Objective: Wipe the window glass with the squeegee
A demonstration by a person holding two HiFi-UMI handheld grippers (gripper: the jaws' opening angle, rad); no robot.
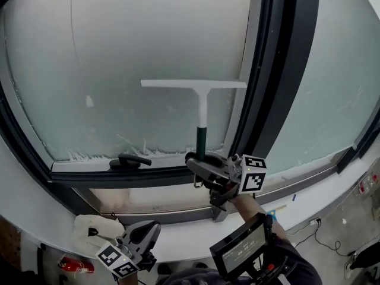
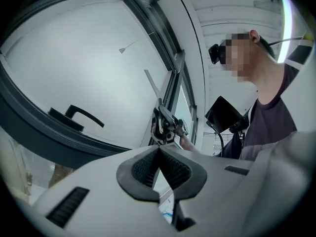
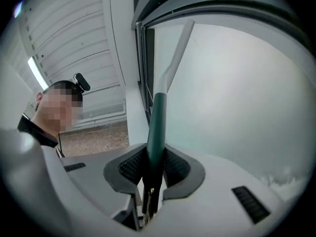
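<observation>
Clamping the squeegee handle (image 1: 200, 140), right claw (image 1: 199, 158) faces window glass (image 1: 119, 70).

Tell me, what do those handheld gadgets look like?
The left tongs and right tongs are pale grey plastic with dark ribbed pads. Each carries a white cube printed with black square markers. The person wears a dark top.

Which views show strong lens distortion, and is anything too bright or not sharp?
Head view: the dark window frame bows, yet the squeegee is sharp. Left gripper view: fisheye image with black corners; the ceiling light glares. Right gripper view: same black corners; the glass is evenly lit.
</observation>
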